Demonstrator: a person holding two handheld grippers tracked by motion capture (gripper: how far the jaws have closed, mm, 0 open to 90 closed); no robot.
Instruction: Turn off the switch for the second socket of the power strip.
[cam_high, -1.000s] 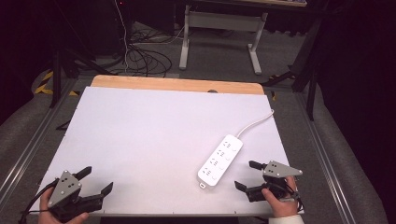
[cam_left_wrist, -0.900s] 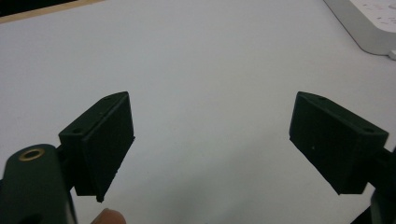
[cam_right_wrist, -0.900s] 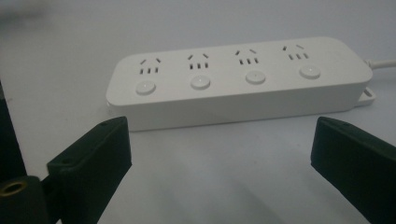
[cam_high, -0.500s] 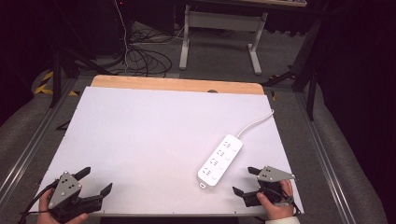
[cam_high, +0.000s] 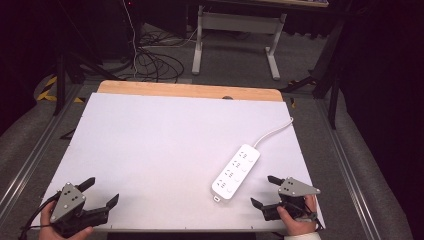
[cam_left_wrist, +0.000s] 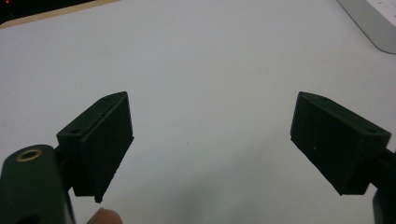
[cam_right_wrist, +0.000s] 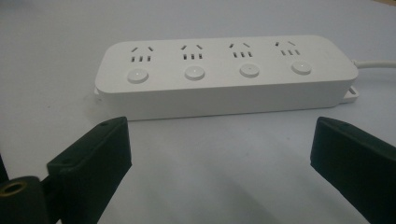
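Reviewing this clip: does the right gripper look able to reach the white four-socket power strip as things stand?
Probably yes. The right gripper sits open just short of the white four-socket power strip, with bare white tabletop between them and the strip's long side facing its jaws.

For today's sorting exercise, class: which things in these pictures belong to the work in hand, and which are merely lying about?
Part of the work:
- power strip, white, four sockets with buttons, on the table
- its white cord
- right tool, open, facing the strip
- left tool, open, at the near left corner

Lying about:
- black cables on the floor
- grey stand beyond the table
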